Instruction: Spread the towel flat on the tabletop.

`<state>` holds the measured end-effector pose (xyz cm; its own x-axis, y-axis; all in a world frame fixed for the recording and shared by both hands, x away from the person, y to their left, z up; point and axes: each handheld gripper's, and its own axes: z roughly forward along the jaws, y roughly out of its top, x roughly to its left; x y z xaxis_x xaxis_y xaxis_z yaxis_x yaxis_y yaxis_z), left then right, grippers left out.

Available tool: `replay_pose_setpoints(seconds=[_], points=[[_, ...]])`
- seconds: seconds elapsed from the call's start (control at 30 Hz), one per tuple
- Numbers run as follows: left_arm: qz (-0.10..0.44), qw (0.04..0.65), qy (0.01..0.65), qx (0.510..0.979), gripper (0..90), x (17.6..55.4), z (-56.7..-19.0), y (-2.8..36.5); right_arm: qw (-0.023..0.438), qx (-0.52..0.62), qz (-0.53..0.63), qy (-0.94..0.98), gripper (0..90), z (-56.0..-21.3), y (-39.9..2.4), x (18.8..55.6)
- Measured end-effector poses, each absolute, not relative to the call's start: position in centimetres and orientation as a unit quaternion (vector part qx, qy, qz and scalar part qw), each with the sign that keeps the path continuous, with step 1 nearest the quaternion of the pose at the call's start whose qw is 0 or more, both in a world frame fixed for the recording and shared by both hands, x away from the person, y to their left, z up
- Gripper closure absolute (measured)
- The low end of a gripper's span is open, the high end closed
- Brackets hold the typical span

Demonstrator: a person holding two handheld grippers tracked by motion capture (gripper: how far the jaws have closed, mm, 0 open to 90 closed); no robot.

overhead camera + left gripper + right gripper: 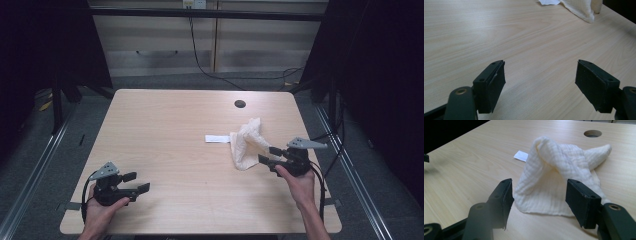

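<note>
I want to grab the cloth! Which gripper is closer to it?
Right. The right gripper sits open just beside the cream cloth; the left gripper waits open far across the table.

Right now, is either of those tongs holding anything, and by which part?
Nothing is held. The right tongs stand open just short of the cloth, and the left tongs are open over bare table.

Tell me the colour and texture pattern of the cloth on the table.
The cloth is cream-white with a fine crinkled, ribbed weave; the right gripper view shows it best.
</note>
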<state>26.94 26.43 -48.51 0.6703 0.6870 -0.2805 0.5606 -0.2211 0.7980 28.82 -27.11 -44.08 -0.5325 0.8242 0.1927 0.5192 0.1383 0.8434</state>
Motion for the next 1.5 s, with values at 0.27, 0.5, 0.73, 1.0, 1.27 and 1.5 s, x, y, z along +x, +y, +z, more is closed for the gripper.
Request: replay_pose_setpoints(seconds=[0.27, 0.5, 0.73, 1.0, 1.27, 1.5], points=[[0.064, 0.477, 0.401, 0.779, 23.5, 27.0, -48.6, 26.4, 0.143, 0.444, 0.448, 0.763, 37.4, -42.4, -27.0, 32.8], [0.065, 0.479, 0.4, 0.779, 23.5, 27.0, -48.5, 26.5, 0.131, 0.451, 0.45, 0.76, 33.4, -42.7, -26.7, 34.7], [0.062, 0.477, 0.397, 0.782, 23.5, 27.1, -48.6, 26.3, 0.104, 0.456, 0.428, 0.774, 26.0, -43.6, -26.2, 37.1], [0.064, 0.473, 0.395, 0.785, 23.7, 27.1, -48.6, 26.3, 0.094, 0.442, 0.406, 0.794, 28.8, -44.7, -24.6, 39.1], [0.064, 0.474, 0.392, 0.786, 24.1, 27.2, -48.6, 26.3, 0.07, 0.444, 0.389, 0.804, 60.1, -47.9, -23.5, 40.0], [0.067, 0.472, 0.391, 0.787, 24.2, 27.1, -48.6, 26.3, 0.055, 0.442, 0.364, 0.818, 76.8, -49.4, -22.5, 40.1]])
